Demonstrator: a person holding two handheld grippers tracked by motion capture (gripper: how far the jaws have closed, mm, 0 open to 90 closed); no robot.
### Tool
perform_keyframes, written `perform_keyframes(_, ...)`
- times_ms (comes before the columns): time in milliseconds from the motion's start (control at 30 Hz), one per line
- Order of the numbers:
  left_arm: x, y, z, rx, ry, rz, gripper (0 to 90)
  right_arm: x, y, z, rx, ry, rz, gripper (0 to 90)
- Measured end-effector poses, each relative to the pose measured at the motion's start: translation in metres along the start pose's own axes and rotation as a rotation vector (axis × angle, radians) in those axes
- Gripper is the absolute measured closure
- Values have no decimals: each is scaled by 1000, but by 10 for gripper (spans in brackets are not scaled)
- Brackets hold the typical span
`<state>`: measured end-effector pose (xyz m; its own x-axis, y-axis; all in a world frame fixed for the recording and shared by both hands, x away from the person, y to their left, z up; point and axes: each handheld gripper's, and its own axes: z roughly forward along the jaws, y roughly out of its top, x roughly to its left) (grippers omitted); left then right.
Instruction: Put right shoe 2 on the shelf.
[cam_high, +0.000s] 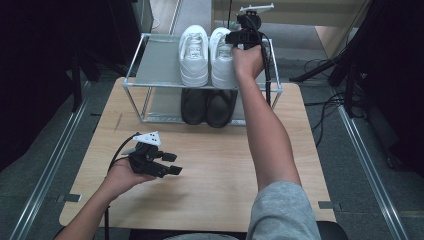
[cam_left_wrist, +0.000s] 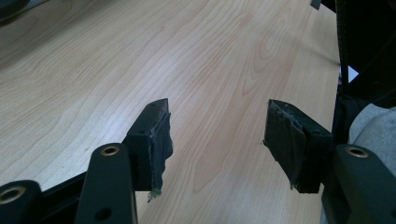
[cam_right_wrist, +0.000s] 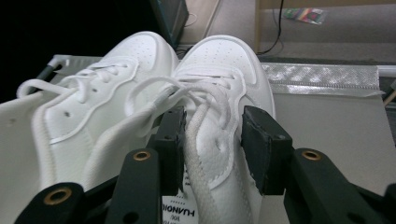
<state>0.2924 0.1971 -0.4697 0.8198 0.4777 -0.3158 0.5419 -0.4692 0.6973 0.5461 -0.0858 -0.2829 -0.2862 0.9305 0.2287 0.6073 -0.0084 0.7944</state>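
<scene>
We see a wooden table (cam_high: 210, 165) with a metal shoe rack (cam_high: 150, 65) standing at its far end. On the top shelf of the rack two white sneakers stand side by side, toes pointing away from us, and on the lower shelf a pair of black shoes (cam_high: 207, 106) stands under them. The right white sneaker (cam_high: 220, 59) is just beside the left white sneaker (cam_high: 194, 55), touching it. Our right gripper (cam_high: 235, 39) is at the heel part of the right white sneaker; its jaws stand on both sides of the padded tongue, and there is a small gap at one pad, so they do not pinch it. Our left gripper (cam_high: 172, 164) hangs over the bare table near us, with jaws spread wide and nothing between them.
</scene>
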Motion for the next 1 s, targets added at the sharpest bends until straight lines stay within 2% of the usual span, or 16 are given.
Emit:
perform_keyframes(67, 0, 1, 1, 3, -2, 1, 413, -2, 1, -5, 3, 25, 7, 610)
perform_keyframes(267, 1, 3, 3, 8, -2, 4, 413, -4, 0, -19, 23, 62, -28, 604)
perform_keyframes(300, 1, 3, 4, 8, -3, 3, 412, -3, -1, -21, 22, 61, -35, 606)
perform_keyframes(500, 3, 5, 5, 17, -8, 6, 412, -3, -5, -37, -4, 119, -62, 607)
perform_keyframes(667, 5, 8, 6, 17, -11, 12, 411, -4, -11, -48, 11, 159, -79, 608)
perform_keyframes(700, 5, 8, 7, 18, -12, 11, 410, -5, -15, -51, 14, 186, -78, 597)
perform_keyframes(733, 6, 8, 7, 18, -13, 12, 410, -5, -15, -51, 14, 186, -78, 597)
perform_keyframes(800, 6, 10, 8, 20, -13, 15, 410, -7, -19, -55, 6, 217, -96, 587)
perform_keyframes(867, 7, 11, 9, 23, -20, 16, 410, -8, -24, -60, 10, 220, -125, 588)
perform_keyframes(1000, 7, 12, 11, 25, -19, 15, 408, -13, -30, -68, 17, 244, -129, 585)
